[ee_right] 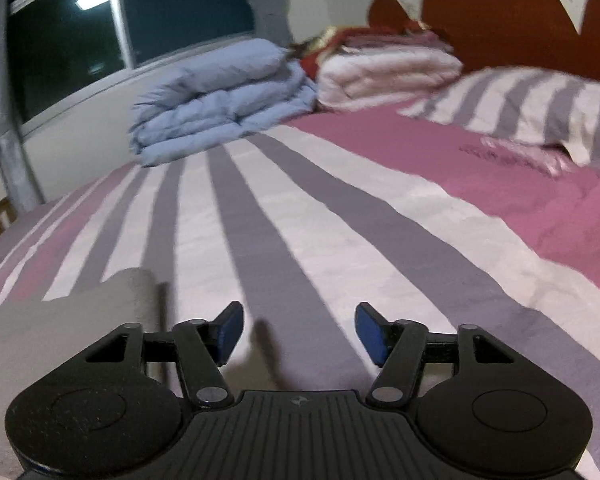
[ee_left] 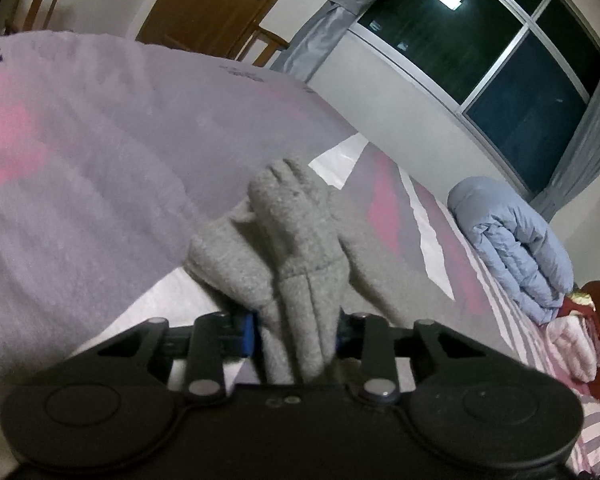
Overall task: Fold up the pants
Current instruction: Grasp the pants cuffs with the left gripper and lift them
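- Across the bed (ee_right: 340, 216), one striped cover of white, grey and pink spreads out.
- One folded blue quilt (ee_right: 224, 96) and one folded pale pink quilt (ee_right: 384, 72) sit side by side near the headboard edge, beside one striped pillow (ee_right: 520, 108).
- One pair of grey pants (ee_left: 296, 248) hangs bunched, clamped in the left claw (ee_left: 298, 332).
- Right claw (ee_right: 299, 334) hovers over the bed, jaws apart, holding nothing.

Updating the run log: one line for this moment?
left gripper: shut on grey pants | right gripper: open, empty, over striped bed cover
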The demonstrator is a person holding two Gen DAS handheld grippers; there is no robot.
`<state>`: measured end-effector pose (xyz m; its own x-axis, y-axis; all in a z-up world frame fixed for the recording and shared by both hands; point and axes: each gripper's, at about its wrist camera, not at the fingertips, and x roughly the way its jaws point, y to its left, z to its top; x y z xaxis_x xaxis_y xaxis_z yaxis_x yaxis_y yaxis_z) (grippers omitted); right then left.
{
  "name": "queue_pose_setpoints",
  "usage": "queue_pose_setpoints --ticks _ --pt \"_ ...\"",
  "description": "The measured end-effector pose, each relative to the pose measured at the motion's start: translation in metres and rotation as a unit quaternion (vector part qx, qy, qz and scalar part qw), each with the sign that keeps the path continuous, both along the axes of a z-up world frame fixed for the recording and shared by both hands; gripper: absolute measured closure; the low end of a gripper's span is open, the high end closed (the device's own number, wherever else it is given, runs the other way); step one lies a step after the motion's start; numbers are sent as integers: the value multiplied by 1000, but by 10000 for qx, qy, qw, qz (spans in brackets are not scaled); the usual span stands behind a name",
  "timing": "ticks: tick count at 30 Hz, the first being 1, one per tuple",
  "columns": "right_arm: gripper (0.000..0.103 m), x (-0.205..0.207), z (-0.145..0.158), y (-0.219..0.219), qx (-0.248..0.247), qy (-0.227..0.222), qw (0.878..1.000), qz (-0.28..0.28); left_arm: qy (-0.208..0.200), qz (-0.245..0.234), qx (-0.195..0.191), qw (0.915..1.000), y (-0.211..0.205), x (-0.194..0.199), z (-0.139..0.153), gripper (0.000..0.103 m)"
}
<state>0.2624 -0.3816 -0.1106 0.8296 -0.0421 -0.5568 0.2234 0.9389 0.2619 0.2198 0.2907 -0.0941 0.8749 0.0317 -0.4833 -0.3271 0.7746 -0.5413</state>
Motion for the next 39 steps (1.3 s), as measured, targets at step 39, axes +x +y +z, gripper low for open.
queue_pose_setpoints --ticks 39 --pt "35 -17 6 -74 827 -63 9965 -42 139 -334 1959 9800 -98 7 76 86"
